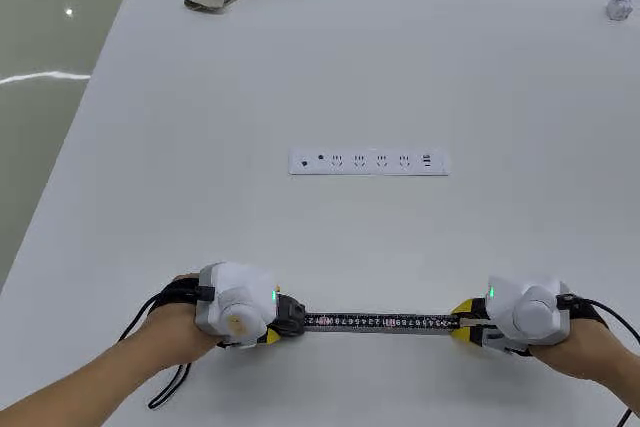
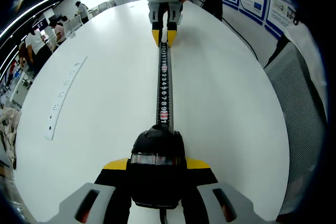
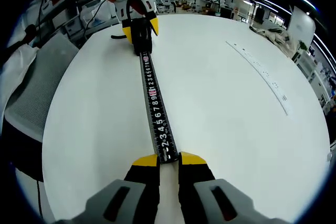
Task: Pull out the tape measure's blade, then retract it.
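Our left gripper (image 1: 276,317) clamps the black tape measure case (image 2: 157,166) at the near edge of the white desk (image 1: 350,67). Its blade (image 1: 380,323) lies stretched flat rightward, where our right gripper (image 1: 463,321), jaws nearly closed, pinches the blade's tip.

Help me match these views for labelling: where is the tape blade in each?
Head view: tape blade bottom centre, horizontal.
Left gripper view: centre, running up from the black case.
Right gripper view: centre-left, running up from the right gripper.
Shared landmark: power strip.
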The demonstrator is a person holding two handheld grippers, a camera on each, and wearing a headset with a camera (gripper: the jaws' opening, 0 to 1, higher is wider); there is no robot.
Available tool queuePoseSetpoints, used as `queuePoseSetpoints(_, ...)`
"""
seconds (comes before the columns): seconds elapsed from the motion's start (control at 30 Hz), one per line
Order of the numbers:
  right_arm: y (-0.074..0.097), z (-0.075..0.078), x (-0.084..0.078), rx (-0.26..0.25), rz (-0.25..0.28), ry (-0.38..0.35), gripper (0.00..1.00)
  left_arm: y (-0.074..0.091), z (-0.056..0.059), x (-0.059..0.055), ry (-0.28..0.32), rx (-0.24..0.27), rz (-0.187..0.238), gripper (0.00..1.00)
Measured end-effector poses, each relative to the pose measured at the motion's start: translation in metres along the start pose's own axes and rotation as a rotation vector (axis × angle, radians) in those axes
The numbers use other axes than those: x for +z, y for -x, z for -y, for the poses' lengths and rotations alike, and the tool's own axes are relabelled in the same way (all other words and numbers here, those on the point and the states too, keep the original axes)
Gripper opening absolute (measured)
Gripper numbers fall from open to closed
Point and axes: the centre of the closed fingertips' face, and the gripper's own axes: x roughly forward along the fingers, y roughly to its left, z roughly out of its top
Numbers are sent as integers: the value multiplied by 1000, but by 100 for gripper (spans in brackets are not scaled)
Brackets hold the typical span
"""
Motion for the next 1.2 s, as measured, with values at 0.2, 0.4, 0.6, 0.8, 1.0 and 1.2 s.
queuePoseSetpoints(0.2,-1,0,0,3,-14,5,12,-1,0,0,0,2,3,34)
queuePoseSetpoints(0.4,-2,0,2,7,-48,7,13,0,0,1,-3,-2,5,35)
queuePoseSetpoints(0.6,-2,0,0,8,-58,13,14,-1,0,0,-7,-2,8,35)
queuePoseSetpoints(0.8,-3,-1,1,11,-84,20,14,0,0,1,-10,1,1,35)
queuePoseSetpoints(1.0,-3,-1,0,14,-88,18,15,0,0,1,-12,1,-3,35)
queuePoseSetpoints(1.2,-3,0,0,16,-93,23,15,0,0,1,-13,1,-2,35)
